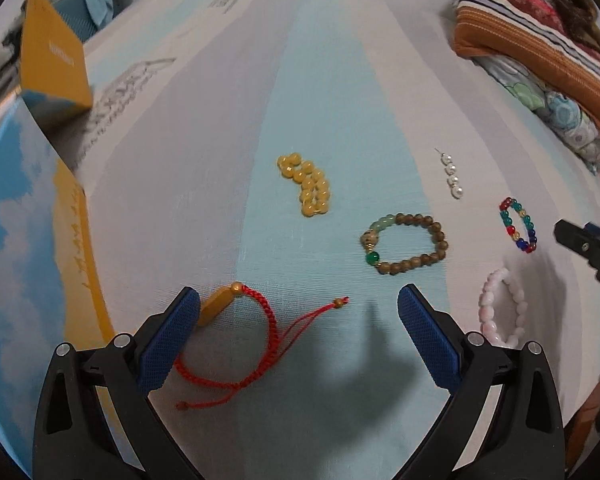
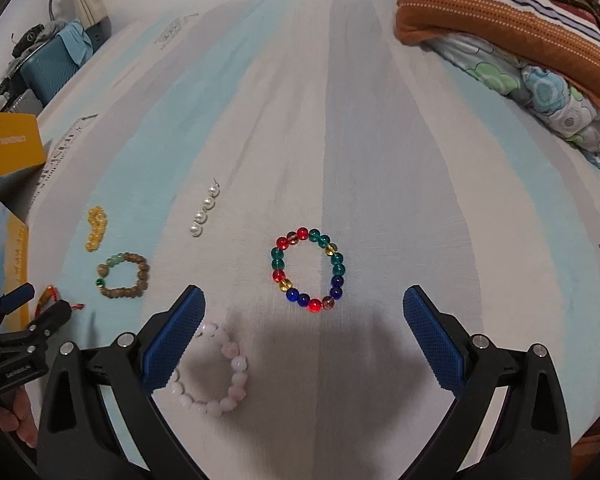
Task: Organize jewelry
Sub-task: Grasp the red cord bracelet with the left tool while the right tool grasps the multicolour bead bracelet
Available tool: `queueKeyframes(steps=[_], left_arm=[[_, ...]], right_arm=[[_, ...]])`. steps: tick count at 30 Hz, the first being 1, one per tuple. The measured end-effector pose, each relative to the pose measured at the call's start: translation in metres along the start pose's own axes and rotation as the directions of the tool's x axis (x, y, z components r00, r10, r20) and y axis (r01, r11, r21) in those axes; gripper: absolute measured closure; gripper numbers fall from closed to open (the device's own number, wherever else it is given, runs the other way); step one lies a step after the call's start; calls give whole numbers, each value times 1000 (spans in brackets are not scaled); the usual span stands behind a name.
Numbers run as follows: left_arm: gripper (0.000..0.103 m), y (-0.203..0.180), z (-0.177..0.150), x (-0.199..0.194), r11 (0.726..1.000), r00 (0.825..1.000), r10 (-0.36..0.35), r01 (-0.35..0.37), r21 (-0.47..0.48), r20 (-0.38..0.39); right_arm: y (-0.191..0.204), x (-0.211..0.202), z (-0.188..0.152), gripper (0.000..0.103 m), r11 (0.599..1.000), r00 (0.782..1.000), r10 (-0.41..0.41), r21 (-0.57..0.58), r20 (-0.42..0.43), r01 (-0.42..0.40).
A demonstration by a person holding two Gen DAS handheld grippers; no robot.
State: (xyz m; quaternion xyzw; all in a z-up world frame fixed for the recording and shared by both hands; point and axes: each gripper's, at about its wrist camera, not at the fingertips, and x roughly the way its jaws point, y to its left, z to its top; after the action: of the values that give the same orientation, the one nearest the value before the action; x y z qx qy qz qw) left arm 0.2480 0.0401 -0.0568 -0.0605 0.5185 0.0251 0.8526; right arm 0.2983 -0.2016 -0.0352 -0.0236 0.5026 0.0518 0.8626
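Striped blue-grey bedsheet [image 2: 340,120] carries the jewelry; folded blankets [image 2: 500,32] sit at its far right, a yellow box [image 1: 52,60] at the left. Left gripper [image 1: 300,320] gapes over the red cord bracelet [image 1: 236,344]; right gripper [image 2: 304,320] gapes near the multicolour bracelet [image 2: 306,270].

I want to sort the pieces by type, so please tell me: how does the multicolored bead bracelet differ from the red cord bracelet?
The multicolored bead bracelet is a closed ring of round glassy beads; the red cord bracelet is braided string with a long yellow charm and loose tails. The bead bracelet lies as a neat loop ahead of the open right gripper; the cord one sprawls beside the left gripper's left finger. Both lie flat on the striped sheet.
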Motion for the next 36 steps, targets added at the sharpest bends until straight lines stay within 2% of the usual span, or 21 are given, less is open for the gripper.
queueKeyframes(steps=[11, 16, 17, 19, 26, 31, 36], left_arm=[[8, 12, -6, 20, 1000, 1000, 18, -18, -8, -23], [18, 14, -8, 25, 999, 999, 38, -38, -8, -35], [22, 14, -8, 25, 999, 998, 47, -47, -4, -39], [26, 13, -9, 25, 999, 998, 51, -51, 2, -47], [51, 10, -10, 22, 998, 997, 56, -55, 18, -51], [66, 9, -10, 20, 999, 997, 51, -50, 21, -61], [79, 8, -11, 19, 999, 998, 36, -35, 15, -61]], right_arm=[[-2, 41, 6, 8, 1000, 999, -6, 22, -50, 7], [-8, 58, 15, 8, 999, 997, -13, 42, -75, 16], [-9, 62, 16, 10, 999, 996, -12, 43, -85, 15], [-10, 68, 16, 20, 999, 995, -7, 47, -101, 12], [-12, 76, 13, 34, 999, 993, -10, 36, -114, 14], [-14, 75, 14, 58, 999, 993, -17, 29, -118, 20], [-16, 75, 12, 72, 999, 993, -33, 20, -117, 36]])
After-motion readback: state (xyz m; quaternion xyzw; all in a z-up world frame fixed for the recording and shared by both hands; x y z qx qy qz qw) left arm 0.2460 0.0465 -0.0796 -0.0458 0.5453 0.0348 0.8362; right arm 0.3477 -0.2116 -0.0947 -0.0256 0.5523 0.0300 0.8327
